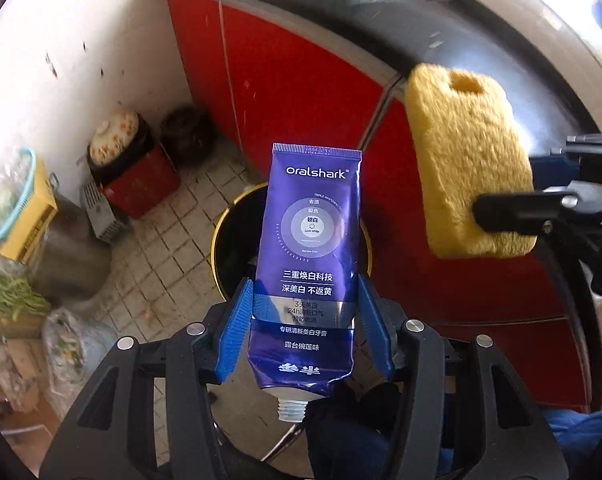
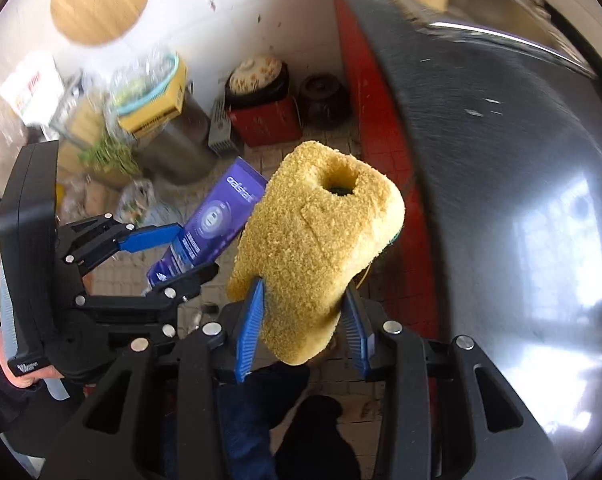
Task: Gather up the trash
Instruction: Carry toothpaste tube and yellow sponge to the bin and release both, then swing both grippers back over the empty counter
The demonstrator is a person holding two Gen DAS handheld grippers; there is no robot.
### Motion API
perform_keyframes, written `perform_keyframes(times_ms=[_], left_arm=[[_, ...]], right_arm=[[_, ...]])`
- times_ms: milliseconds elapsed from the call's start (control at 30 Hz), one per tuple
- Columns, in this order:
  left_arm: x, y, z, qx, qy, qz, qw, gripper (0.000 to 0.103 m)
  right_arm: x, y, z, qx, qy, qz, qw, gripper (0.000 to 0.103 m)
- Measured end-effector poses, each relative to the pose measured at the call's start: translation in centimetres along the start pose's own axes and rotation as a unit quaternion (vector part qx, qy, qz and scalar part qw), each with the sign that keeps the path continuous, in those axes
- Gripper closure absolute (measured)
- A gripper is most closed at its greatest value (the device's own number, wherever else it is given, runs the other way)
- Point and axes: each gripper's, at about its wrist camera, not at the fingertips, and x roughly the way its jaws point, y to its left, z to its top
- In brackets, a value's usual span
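Observation:
A purple toothpaste tube (image 1: 313, 240) without a cap stands crimped end up in my left gripper (image 1: 304, 284), whose blue pads are shut on its lower half. It hangs over a black trash bin with a yellow rim (image 1: 225, 236) on the tiled floor. To the right, a yellow sponge (image 1: 465, 160) with a hole near its top is held by my right gripper (image 1: 487, 216). In the right wrist view the sponge (image 2: 313, 240) is squeezed between the right gripper (image 2: 304, 286), and the left gripper (image 2: 195, 250) holds the tube (image 2: 217, 216) just left of it.
Red cabinet doors (image 1: 301, 80) under a dark countertop (image 2: 481, 140) run along the right. In the corner stand a red box (image 1: 141, 184) with a patterned pot, a dark jar (image 1: 187, 132), a yellow box (image 1: 29, 216) and bags of greens (image 1: 13, 296). A person's hand (image 2: 17, 368) grips the left handle.

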Motion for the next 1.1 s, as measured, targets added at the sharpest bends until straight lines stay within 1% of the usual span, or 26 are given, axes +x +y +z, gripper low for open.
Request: perform_keyframes(times_ms=[67, 167, 300, 367, 400, 433, 467, 500, 533, 600, 700, 767, 800, 833, 900, 967, 1033, 1067, 1100], left_arm=[[2.0, 1.0, -0.3, -0.006, 0.005, -0.004, 1.0, 0.052], [3.9, 1.8, -0.1, -0.014, 0.014, -0.009, 0.9998, 0.052], [5.4, 2.9, 0.2, -0.027, 0.01, -0.02, 0.9994, 0.05], [6.0, 3.3, 0.4, -0.032, 0.014, -0.025, 0.9991, 0.04], [6.3, 3.5, 0.3, -0.034, 0.013, -0.022, 0.9991, 0.032], [6.3, 3.7, 0.4, -0.035, 0.011, -0.021, 0.9991, 0.029], [6.4, 3.8, 0.4, -0.035, 0.011, -0.022, 0.9991, 0.028], [6.5, 4.0, 0.4, -0.038, 0.01, -0.024, 0.999, 0.026], [6.5, 4.3, 0.5, -0.04, 0.009, -0.024, 0.9989, 0.023], [6.3, 4.4, 0.6, -0.041, 0.009, -0.02, 0.9989, 0.023], [5.1, 4.3, 1.0, -0.037, 0.004, -0.01, 0.9992, 0.015], [3.7, 3.8, 1.2, -0.029, -0.006, -0.006, 0.9995, 0.011], [2.8, 3.4, 1.4, -0.022, -0.009, 0.001, 0.9997, 0.007], [1.9, 2.8, 1.6, -0.017, -0.01, 0.007, 0.9998, 0.007], [0.6, 1.9, 1.9, -0.013, -0.007, 0.012, 0.9998, 0.007], [-0.8, 0.5, 2.3, -0.007, -0.003, 0.02, 0.9998, 0.007], [-2.8, -1.8, 3.1, 0.013, -0.014, 0.024, 0.9995, 0.007], [-3.5, -2.6, 3.4, 0.018, -0.021, 0.022, 0.9994, 0.007], [-4.6, -4.1, 4.1, 0.03, -0.031, 0.011, 0.999, 0.007]], right_arm=[[1.9, -0.1, 1.0, -0.005, 0.011, -0.005, 1.0, 0.064], [4.3, -0.1, 2.1, -0.012, 0.027, -0.016, 0.999, 0.062], [5.9, -0.7, 2.5, -0.013, 0.041, -0.026, 0.999, 0.054], [6.3, -0.9, 2.8, -0.013, 0.039, -0.028, 0.999, 0.05], [6.3, -0.9, 2.9, -0.013, 0.039, -0.029, 0.999, 0.045], [6.2, -1.0, 3.1, -0.011, 0.037, -0.03, 0.999, 0.042], [6.1, -1.1, 3.3, -0.009, 0.035, -0.029, 0.999, 0.039], [5.9, -1.2, 3.3, -0.008, 0.033, -0.025, 0.999, 0.033], [5.6, -1.2, 3.4, -0.008, 0.03, -0.025, 0.999, 0.031], [4.8, -1.0, 3.4, -0.012, 0.028, -0.024, 0.999, 0.03], [3.2, -1.0, 3.0, -0.01, 0.015, -0.024, 1.0, 0.024], [0.9, -1.2, 2.4, 0.001, -0.001, -0.021, 1.0, 0.023], [-0.2, -1.4, 2.0, 0.01, -0.01, -0.02, 1.0, 0.02], [-1.6, -1.7, 1.5, 0.019, -0.023, -0.022, 0.999, 0.016], [-4.4, -2.3, 0.2, 0.037, -0.05, -0.027, 0.998, 0.013], [-7.3, -3.2, -1.5, 0.054, -0.074, -0.032, 0.995, 0.011], [-10.3, -4.4, -3.6, 0.079, -0.099, -0.05, 0.991, 0.009], [-12.4, -5.5, -5.4, 0.099, -0.117, -0.063, 0.986, 0.009], [-14.2, -6.5, -6.9, 0.117, -0.131, -0.076, 0.982, 0.009]])
